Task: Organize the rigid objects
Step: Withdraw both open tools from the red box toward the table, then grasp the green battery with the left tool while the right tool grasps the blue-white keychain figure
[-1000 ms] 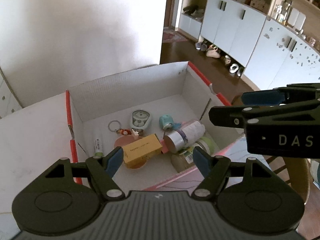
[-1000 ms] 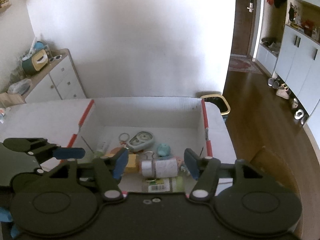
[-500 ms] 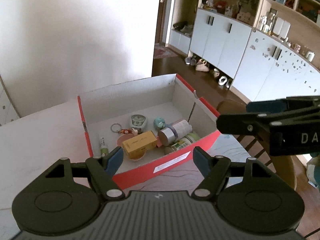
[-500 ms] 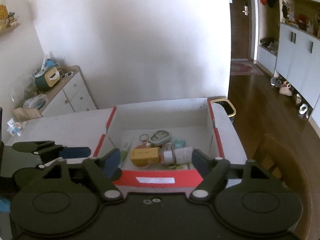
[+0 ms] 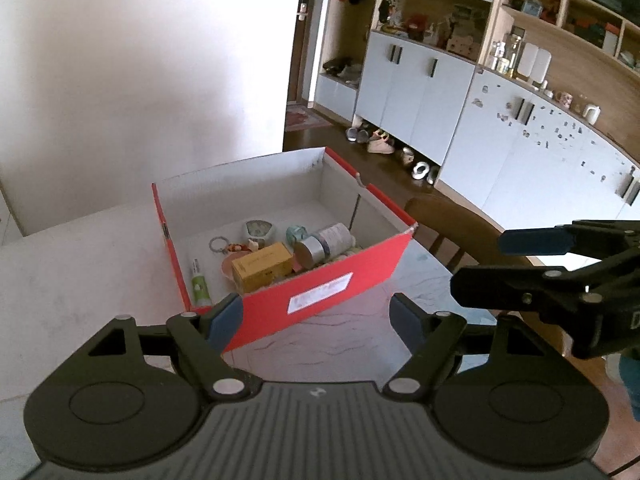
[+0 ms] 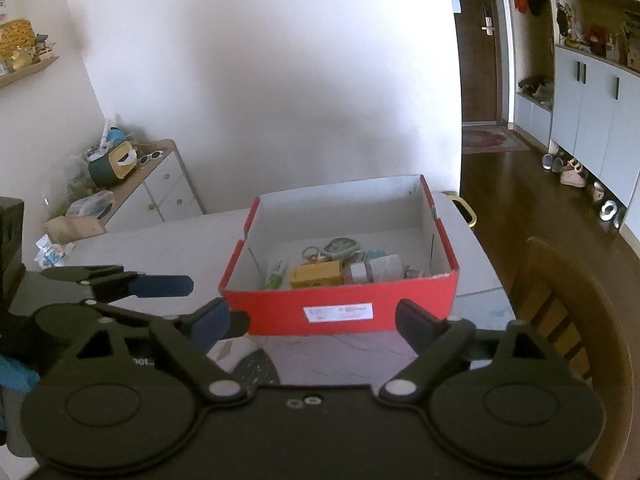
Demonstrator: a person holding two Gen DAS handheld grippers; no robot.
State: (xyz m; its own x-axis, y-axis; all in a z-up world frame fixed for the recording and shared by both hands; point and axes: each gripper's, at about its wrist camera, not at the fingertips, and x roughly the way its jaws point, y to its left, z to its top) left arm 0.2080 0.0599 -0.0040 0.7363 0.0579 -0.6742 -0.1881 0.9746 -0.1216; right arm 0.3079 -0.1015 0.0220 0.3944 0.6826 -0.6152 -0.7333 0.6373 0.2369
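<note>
A red box [image 5: 384, 264] [image 6: 280, 312] with white inner walls stands on the table. In it lie a yellow carton [image 5: 262, 266] [image 6: 316, 274], a silver roll [image 5: 310, 250] [image 6: 358, 272], a green tube [image 5: 198, 284] [image 6: 276, 274], a keyring [image 5: 218, 245] and a round pale gadget [image 5: 258, 230]. My left gripper [image 5: 316, 320] [image 6: 200, 300] hovers short of the box's near left corner. The right gripper [image 6: 316, 320] [image 5: 478, 262] hangs before the front wall. Both sets of jaws are opening, with nothing between them.
A wooden chair [image 6: 560, 300] [image 5: 440, 216] stands by the table's right edge. The white table top [image 5: 80, 280] stretches left of the box. A cluttered sideboard [image 6: 160, 188] sits by the far wall. A yellow-rimmed bin [image 6: 466, 208] is behind the table.
Both grippers have drawn back from over the box, so its red front wall now shows. The right gripper's jaws have spread wider.
</note>
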